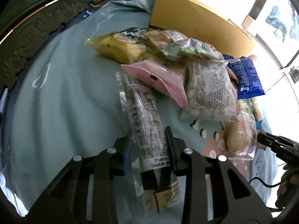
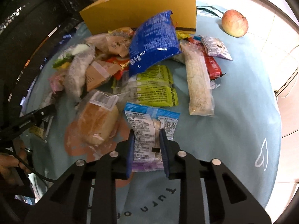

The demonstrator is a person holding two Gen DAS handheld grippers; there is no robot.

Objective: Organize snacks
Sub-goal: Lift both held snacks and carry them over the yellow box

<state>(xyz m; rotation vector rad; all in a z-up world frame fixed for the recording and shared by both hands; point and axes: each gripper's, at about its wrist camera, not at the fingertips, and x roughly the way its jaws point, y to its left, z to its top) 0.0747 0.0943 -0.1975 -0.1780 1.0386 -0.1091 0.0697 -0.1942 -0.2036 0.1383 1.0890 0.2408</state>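
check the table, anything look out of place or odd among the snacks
One thing: an apple sits alone on the light blue cloth, apart from the packets, the only unwrapped item. The snacks are a loose overlapping heap in front of the yellow box, the blue bag tilted on top. Nothing looks spilled or torn.

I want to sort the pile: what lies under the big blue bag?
Under the blue bag I see a yellow-green packet and a red-orange wrapper. Anything deeper stays covered.

Dark carved furniture [image 1: 37, 28] behind; pale tiled floor [image 2: 276, 43] — bright daylight
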